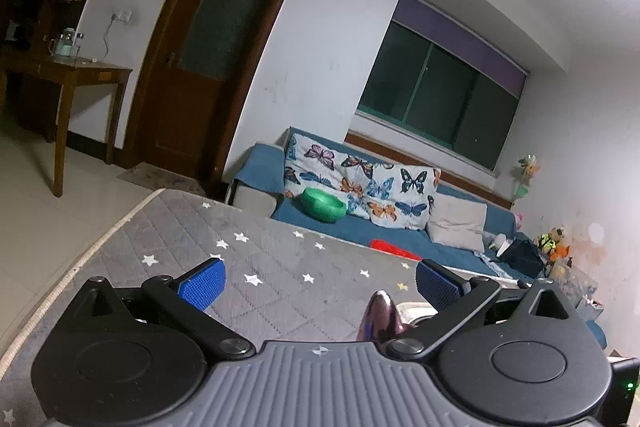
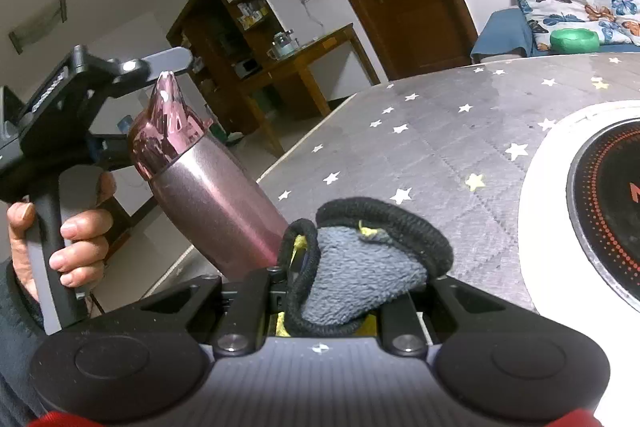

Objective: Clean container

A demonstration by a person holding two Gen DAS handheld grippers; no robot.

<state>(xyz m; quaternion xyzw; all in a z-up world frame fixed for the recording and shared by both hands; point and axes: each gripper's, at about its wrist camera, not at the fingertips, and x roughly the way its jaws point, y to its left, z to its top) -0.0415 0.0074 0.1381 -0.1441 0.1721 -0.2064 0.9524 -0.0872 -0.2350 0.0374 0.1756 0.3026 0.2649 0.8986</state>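
A pink metal bottle (image 2: pixel 216 195) with a shiny pointed cap leans steeply to the left over the table edge. Its lower end is hidden behind the grey cloth (image 2: pixel 360 267) with black trim. My right gripper (image 2: pixel 340 287) is shut on that cloth, which touches the bottle's lower side. In the left wrist view only the bottle's cap tip (image 1: pixel 380 311) shows, low between the fingers. My left gripper (image 1: pixel 320 283) stands wide open, its blue pads (image 1: pixel 202 285) clear of the cap. A hand (image 2: pixel 80 239) grips the left gripper's handle. I cannot tell what supports the bottle.
The table wears a grey quilted cover with stars (image 1: pixel 260 255). A white induction cooker (image 2: pixel 552 187) with a black top lies at the right. Beyond the table are a blue sofa (image 1: pixel 400 239) with a green bowl (image 1: pixel 323 205), a wooden side table (image 1: pixel 68 75) and a door (image 1: pixel 216 47).
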